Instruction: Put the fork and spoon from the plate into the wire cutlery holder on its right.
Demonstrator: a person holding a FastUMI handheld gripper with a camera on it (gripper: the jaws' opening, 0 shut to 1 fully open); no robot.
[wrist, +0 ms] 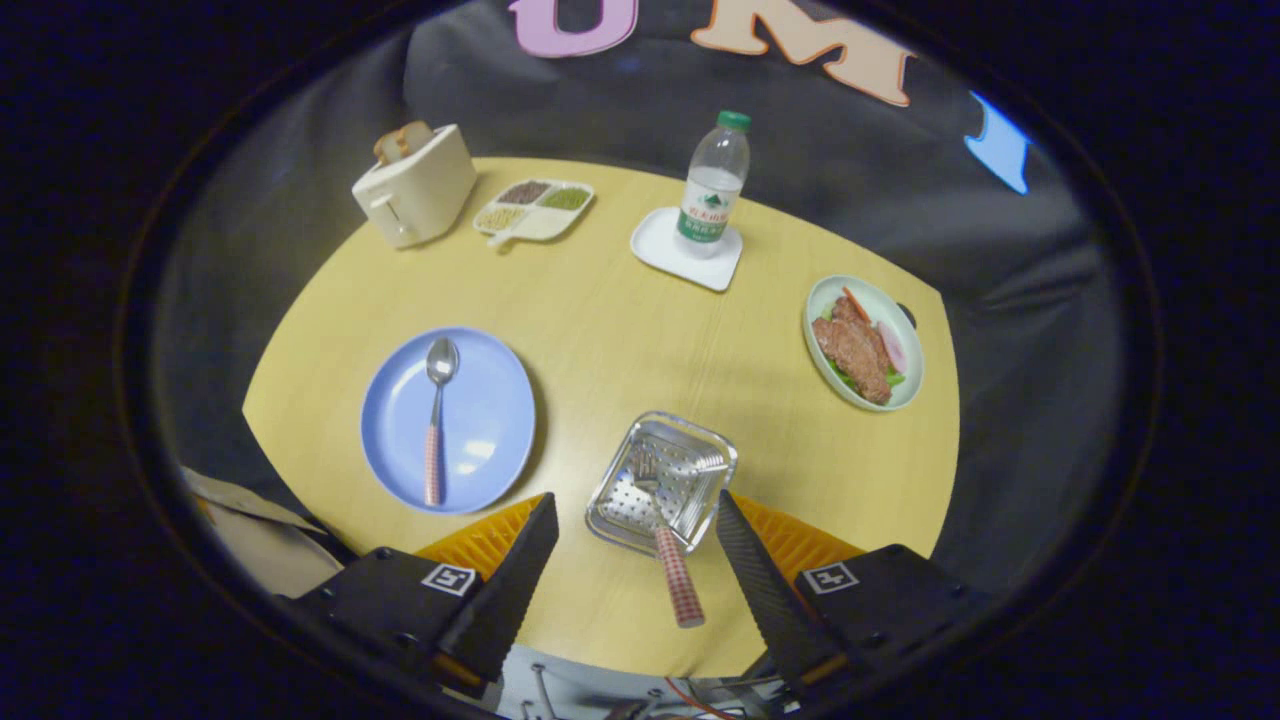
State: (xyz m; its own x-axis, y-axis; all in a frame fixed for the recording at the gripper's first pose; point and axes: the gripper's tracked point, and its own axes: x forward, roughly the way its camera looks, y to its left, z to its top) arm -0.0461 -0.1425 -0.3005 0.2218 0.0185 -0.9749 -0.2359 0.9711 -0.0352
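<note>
Spoon (pixel 437 418) lies lengthwise on the blue plate (pixel 490 400) near the surface's (pixel 600 330) left edge, bowl away from the fingers, handle toward the near edge, easy to pinch. To its right, the fork (pixel 668 555) leans in the wire cutlery holder (pixel 700 455), handle sticking out between the fingers. The gripper (pixel 636 555) hangs spread and empty, so the spoon is probably next.

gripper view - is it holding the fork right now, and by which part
Nothing is held. The gripper is open; the fork sits in the wire cutlery holder, its handle sticking out between the fingers, touching neither.
</note>
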